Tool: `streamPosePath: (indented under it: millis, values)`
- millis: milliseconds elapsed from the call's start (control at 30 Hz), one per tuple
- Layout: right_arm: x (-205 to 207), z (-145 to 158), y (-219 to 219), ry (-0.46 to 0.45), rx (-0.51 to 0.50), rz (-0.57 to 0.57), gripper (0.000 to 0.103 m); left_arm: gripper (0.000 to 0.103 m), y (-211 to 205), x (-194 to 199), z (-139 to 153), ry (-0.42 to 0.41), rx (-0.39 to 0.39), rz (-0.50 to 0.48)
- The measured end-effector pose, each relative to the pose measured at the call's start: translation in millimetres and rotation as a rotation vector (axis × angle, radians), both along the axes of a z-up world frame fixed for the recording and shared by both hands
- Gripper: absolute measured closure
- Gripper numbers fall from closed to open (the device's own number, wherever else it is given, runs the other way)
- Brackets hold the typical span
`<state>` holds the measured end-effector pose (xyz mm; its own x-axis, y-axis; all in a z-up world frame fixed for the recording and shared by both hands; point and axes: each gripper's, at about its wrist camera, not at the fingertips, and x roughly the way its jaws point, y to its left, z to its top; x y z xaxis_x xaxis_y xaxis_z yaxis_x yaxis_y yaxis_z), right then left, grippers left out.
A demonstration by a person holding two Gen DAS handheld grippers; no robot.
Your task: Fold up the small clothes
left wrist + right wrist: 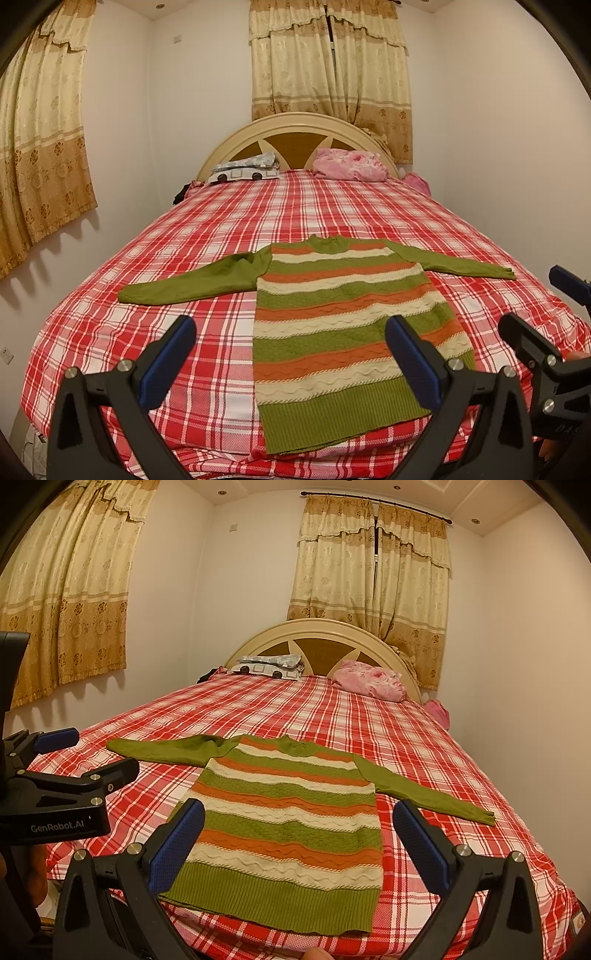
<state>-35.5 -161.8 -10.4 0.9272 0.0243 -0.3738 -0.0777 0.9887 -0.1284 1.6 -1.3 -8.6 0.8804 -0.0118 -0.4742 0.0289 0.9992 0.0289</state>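
A: Sweater (343,325) first. Where did it lie?

B: Flat on the red plaid bedspread (332,206), near the foot of the bed, collar toward the headboard (299,133) at twelve o'clock and green ribbed hem toward the cameras at six. Both green sleeves were spread out, one toward nine o'clock, the other toward three. The body carried green, orange and cream bands.

A: And the left gripper (291,354)?

B: Its two blue-padded fingers stood wide apart with nothing between them. In the left wrist view one finger sat over bare bedspread at about seven o'clock, the other overlapped the sweater's lower right edge at about five. Whether that finger touched the knit, I couldn't tell.

A: The right gripper (299,842)?

B: Also spread wide and empty. In its own view the sweater (291,830) filled the gap between the fingers, the hem lying low at six o'clock. The left gripper (92,753) showed at nine o'clock there.

A: Anything else on the bed?

B: A patterned pillow (247,170) at eleven o'clock and a pink pillow (351,166) at one, both against the headboard. Beige curtains (328,74) hung behind it.
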Motion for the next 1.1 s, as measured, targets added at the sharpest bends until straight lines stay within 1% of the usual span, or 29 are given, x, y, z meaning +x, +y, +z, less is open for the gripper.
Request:
streamPosePath:
  millis: [267, 1100]
  values:
    - [0.3, -4.7, 2.2, 0.001, -0.002, 0.005, 0.001, 0.000, 1.4, -0.1, -1.6, 0.003, 0.000, 0.000]
    - [-0.3, -6.2, 7.2, 0.007, -0.007, 0.011, 0.001, 0.000, 4.3, 1.3, -4.5, 0.011, -0.001, -0.002]
